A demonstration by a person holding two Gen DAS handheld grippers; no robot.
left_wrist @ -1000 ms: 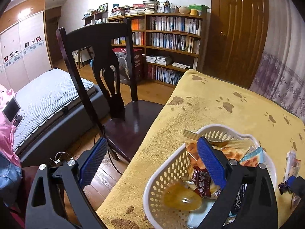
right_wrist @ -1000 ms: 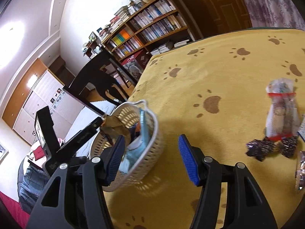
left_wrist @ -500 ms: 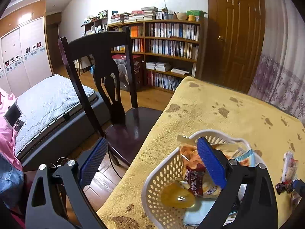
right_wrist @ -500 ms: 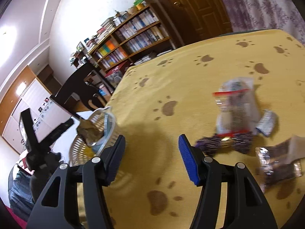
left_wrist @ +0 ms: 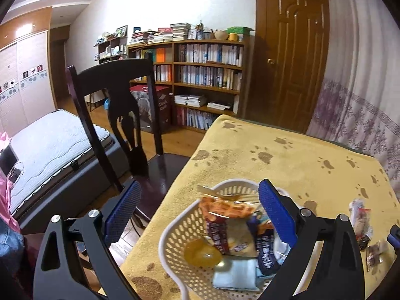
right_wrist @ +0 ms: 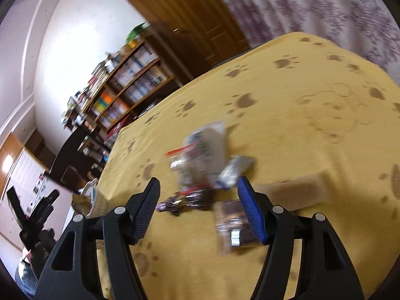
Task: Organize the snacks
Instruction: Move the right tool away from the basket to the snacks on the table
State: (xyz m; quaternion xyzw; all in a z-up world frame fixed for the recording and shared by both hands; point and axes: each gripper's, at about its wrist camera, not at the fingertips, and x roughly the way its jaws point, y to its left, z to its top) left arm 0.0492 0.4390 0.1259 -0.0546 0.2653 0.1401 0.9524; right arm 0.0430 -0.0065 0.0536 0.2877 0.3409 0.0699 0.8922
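I judge the step in hand to be the reach for the next loose snack: my right gripper (right_wrist: pixel 197 200) has its jaws spread wide and empty above the yellow paw-print cloth (right_wrist: pixel 312 95), with the dark purple wrapped snack (right_wrist: pixel 185 201) lying between the fingertips and 1 clear packet (right_wrist: pixel 231 225) just beside its right finger. My left gripper (left_wrist: pixel 200 215) is also spread apart and holds nothing, over the white basket (left_wrist: pixel 175 227), which already holds several packets. The next move calls for lowering the right jaws around the purple snack without catching the clear packet; the view is blurred, so alignment is uncertain.
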